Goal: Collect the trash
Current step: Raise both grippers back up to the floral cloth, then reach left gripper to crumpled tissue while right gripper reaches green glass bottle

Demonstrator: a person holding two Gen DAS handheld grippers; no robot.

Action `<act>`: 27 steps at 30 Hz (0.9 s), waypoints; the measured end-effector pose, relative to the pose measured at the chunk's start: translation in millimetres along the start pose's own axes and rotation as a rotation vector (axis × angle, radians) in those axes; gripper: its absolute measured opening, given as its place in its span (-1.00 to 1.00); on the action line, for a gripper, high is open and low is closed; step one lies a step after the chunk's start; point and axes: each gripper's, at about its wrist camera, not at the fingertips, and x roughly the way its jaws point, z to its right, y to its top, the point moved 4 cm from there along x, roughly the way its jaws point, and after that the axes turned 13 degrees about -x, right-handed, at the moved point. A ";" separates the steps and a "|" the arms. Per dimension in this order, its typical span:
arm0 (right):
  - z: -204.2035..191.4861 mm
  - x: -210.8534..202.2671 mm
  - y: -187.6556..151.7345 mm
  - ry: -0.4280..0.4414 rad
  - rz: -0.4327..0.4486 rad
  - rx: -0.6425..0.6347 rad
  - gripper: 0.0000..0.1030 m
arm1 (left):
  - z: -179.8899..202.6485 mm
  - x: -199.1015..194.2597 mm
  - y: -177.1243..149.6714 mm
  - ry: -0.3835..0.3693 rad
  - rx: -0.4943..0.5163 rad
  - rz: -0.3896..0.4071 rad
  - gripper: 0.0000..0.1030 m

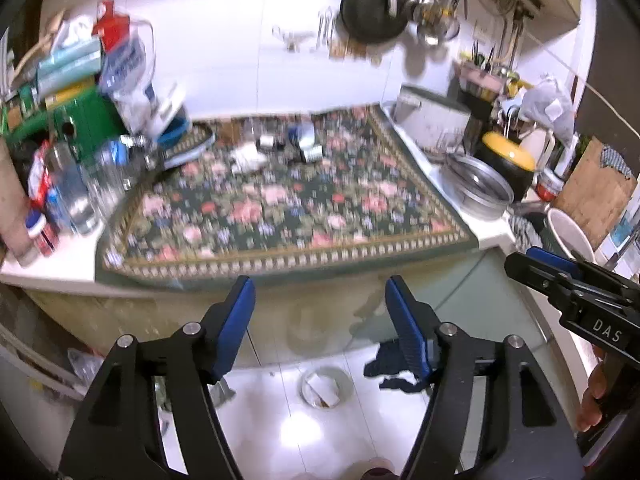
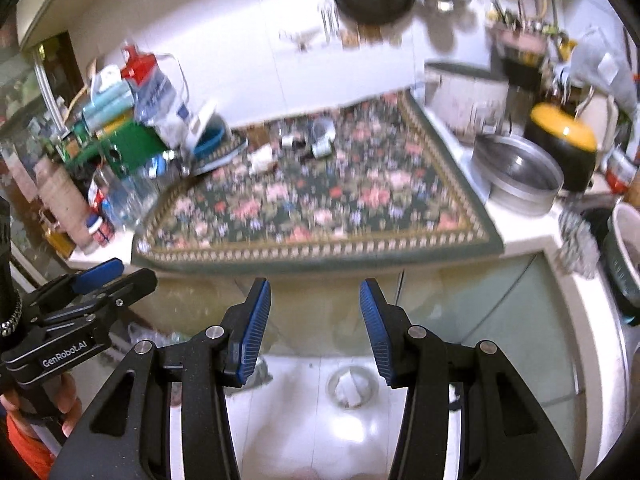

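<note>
A floral cloth [image 1: 276,208] covers the counter. At its far side lie a crumpled white tissue [image 1: 248,156], a small silver can [image 1: 267,143], and crushed silver-blue cans [image 1: 306,140]. They also show in the right wrist view: tissue [image 2: 262,159], cans [image 2: 322,136]. On the floor stands a small round bin [image 1: 325,387] with white paper inside, also in the right wrist view [image 2: 352,387]. My left gripper [image 1: 320,308] is open and empty, in front of the counter edge. My right gripper [image 2: 315,312] is open and empty beside it.
Bottles, jars and boxes [image 1: 76,128] crowd the counter's left. A steel basin [image 1: 480,188], a black-yellow pot [image 1: 508,160] and a white container [image 1: 432,116] stand on the right. A pan [image 1: 372,10] hangs on the wall. A dark cloth [image 1: 390,364] lies on the floor.
</note>
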 end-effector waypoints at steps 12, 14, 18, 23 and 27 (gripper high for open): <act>22.5 4.2 59.1 -0.035 0.131 -0.033 0.35 | -8.3 20.7 65.3 0.044 -0.051 0.084 0.66; 32.2 12.2 71.4 -0.025 0.136 -0.036 0.35 | -7.0 32.7 81.8 0.068 -0.072 0.097 0.66; 53.2 31.1 100.1 -0.014 0.134 -0.060 0.35 | -0.4 56.0 113.6 0.088 -0.105 0.109 0.66; 73.8 59.5 131.1 0.026 0.126 -0.098 0.35 | 3.9 85.2 144.0 0.142 -0.149 0.133 0.66; 85.8 89.5 147.9 0.072 0.098 -0.127 0.35 | 1.4 112.7 158.2 0.182 -0.190 0.132 0.66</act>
